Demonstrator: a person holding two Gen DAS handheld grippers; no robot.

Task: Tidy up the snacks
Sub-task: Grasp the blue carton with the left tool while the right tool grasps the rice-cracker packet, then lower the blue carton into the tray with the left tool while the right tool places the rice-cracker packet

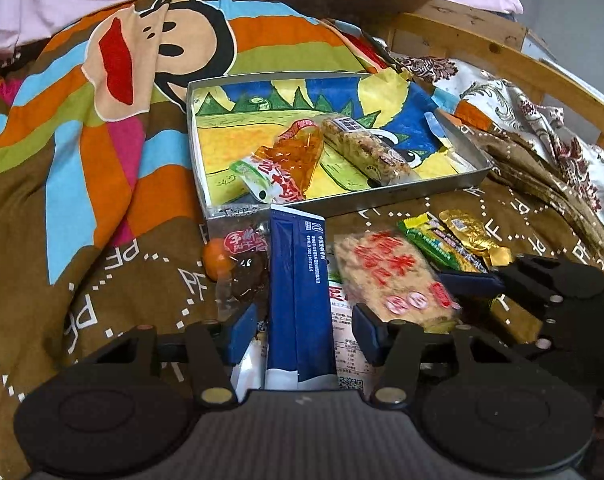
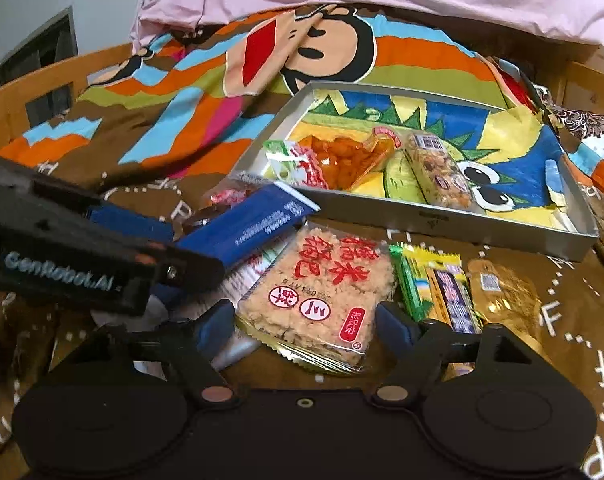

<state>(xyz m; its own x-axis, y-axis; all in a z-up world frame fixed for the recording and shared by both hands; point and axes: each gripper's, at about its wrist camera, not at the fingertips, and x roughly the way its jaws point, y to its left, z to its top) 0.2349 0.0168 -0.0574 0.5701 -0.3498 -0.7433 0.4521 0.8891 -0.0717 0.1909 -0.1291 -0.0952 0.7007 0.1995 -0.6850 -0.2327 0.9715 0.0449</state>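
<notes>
We have both grippers at pickup: left gripper (image 1: 302, 330) straddles the blue packet (image 1: 297, 292), right gripper (image 2: 308, 330) the rice cracker pack (image 2: 322, 300), fingers apart, so next we squeeze, then lift toward the tray (image 2: 442, 220).

Bed (image 1: 101, 240): brown quilt with dotted lettering and striped cartoon-monkey print, pink cover at the far end. On it: shallow silver tray (image 1: 402, 196), and just in front of the tray a loose cluster of packets: blue pack (image 1: 297, 280), rice cracker (image 2: 322, 292), green-yellow bar (image 2: 426, 284), gold packet (image 2: 502, 288).
</notes>
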